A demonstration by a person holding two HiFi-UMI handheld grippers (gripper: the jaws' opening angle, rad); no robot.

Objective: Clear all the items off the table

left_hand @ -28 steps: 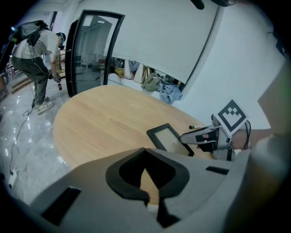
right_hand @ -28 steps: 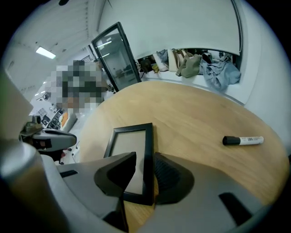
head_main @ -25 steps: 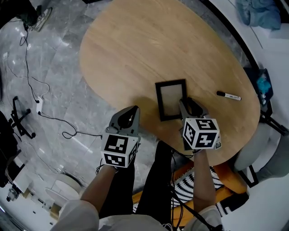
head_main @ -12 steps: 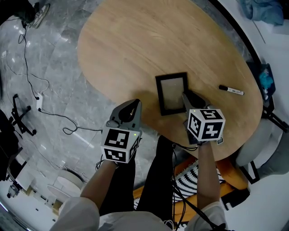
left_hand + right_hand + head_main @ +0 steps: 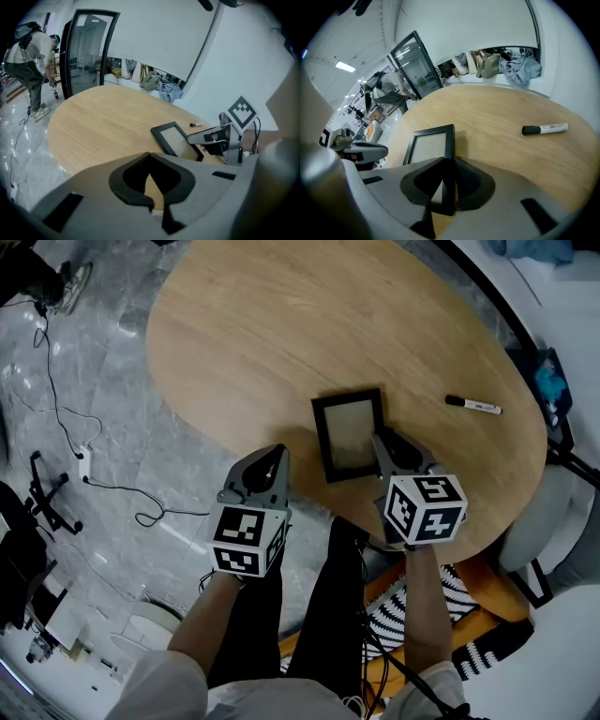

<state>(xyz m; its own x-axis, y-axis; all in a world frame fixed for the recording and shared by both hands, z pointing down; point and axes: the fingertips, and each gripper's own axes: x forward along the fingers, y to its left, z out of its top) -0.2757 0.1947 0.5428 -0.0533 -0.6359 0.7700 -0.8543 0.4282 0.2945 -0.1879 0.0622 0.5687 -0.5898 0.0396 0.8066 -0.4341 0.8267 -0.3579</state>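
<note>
A black picture frame (image 5: 349, 435) (image 5: 176, 140) (image 5: 426, 145) lies flat near the front edge of the oval wooden table (image 5: 281, 334). My right gripper (image 5: 382, 442) (image 5: 447, 161) reaches in from the front, its jaws closing on the frame's right-hand bar, with a pad touching each side. A black-capped white marker (image 5: 473, 407) (image 5: 544, 128) lies on the table to the right of the frame. My left gripper (image 5: 272, 457) (image 5: 150, 157) hovers just off the table's front edge, left of the frame, shut with nothing in it.
Cables (image 5: 66, 427) trail across the grey floor to the left. A grey chair (image 5: 544, 540) stands at the table's right end. A person (image 5: 30, 51) bends over by the glass door, and clothes (image 5: 164, 86) are piled along the far wall.
The right gripper's jaws have narrowed onto the frame's right bar. Both grippers have stayed almost where they were; the head view has shifted a little.
</note>
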